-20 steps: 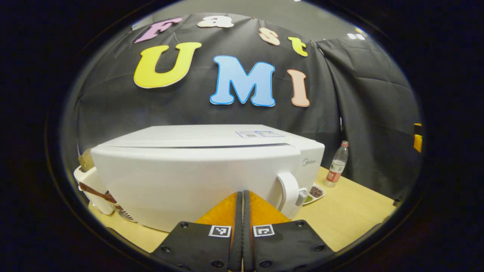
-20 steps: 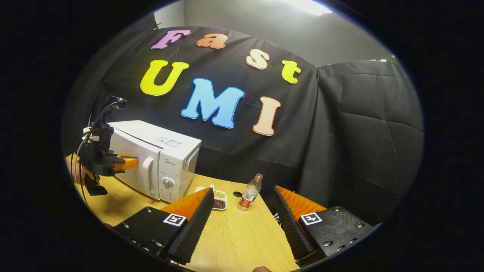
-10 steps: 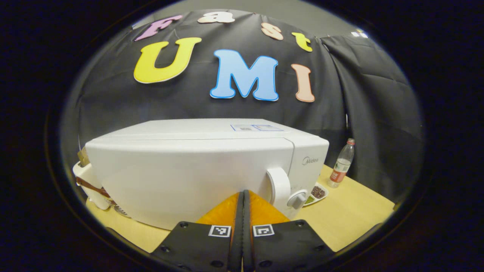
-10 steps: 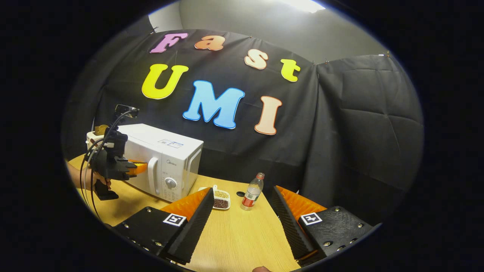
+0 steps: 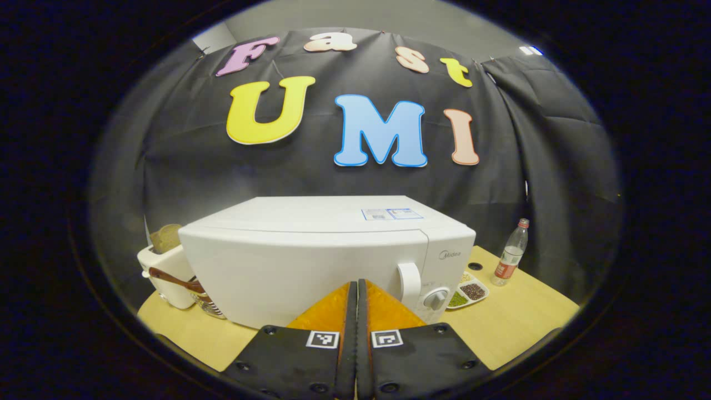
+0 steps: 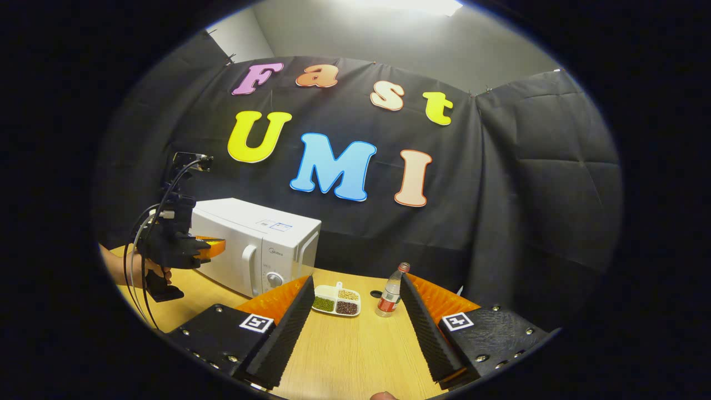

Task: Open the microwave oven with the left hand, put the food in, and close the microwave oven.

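L view near microwave (image 5: 311, 255) front, R view farther (both share it)

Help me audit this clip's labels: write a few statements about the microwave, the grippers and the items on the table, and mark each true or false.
1. The microwave door is shut. True.
2. The left gripper is open wide. False: its fingers are closed together, holding nothing.
3. The right gripper is open and empty. True.
4. The bottle lies on its side. False: it stands upright on the table.
5. A divided dish sits between the microwave and the bottle. True.
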